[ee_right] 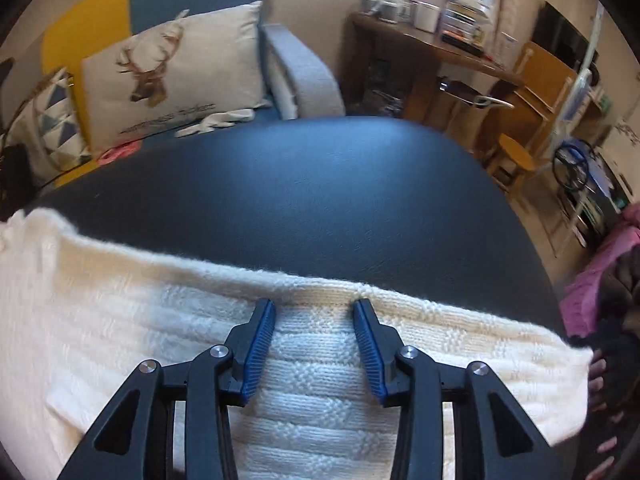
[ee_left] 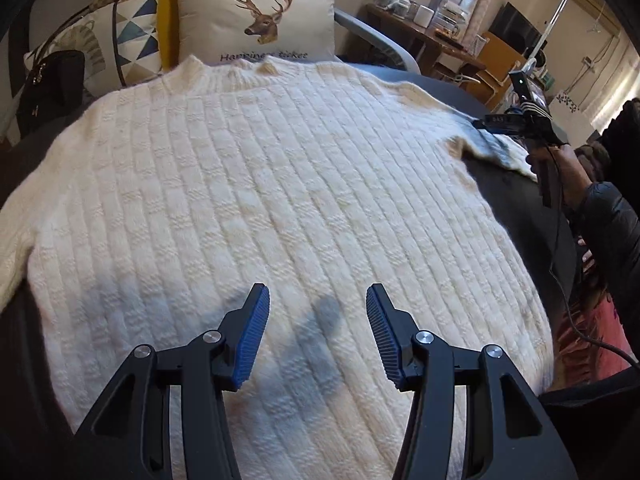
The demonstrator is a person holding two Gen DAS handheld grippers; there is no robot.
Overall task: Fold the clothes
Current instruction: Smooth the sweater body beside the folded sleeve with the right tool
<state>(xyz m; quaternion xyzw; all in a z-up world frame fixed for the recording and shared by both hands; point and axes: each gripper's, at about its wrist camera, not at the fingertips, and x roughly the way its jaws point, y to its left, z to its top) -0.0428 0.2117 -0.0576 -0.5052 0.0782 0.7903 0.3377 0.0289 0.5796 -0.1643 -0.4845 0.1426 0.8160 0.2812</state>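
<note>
Left wrist view: a cream, chunky rib-knit wool sweater (ee_left: pixel 280 200) lies spread flat, collar far from the fingers, on a dark, smooth-topped table (ee_right: pixel 320 192), its body filling the space ahead of and beneath the left gripper (ee_left: pixel 318 320), whose blue-padded fingers (ee_left: pixel 256 320) stand wide apart and empty above the lower part of the knit. Well off to the right of those fingers, the right gripper (ee_left: pixel 486 125) reaches over the sweater's outstretched sleeve. From the right wrist view, the right gripper (ee_right: pixel 314 332) hovers with fingers parted over that sleeve, the sleeve's far edge running just beyond the fingertips and bare table past it; whether the pads touch the wool cannot be told. The garment looks thick, soft and fuzzy, with raised vertical ribs and a basket-weave texture. By its look it should be light but bulky, limp, and inclined to stretch or sag where lifted, so hold is best taken at a firm edge such as the cuff, shoulder seam or hem, pinching both layers. A deer-print cushion (ee_left: pixel 256 20) stands beyond the collar.
</note>
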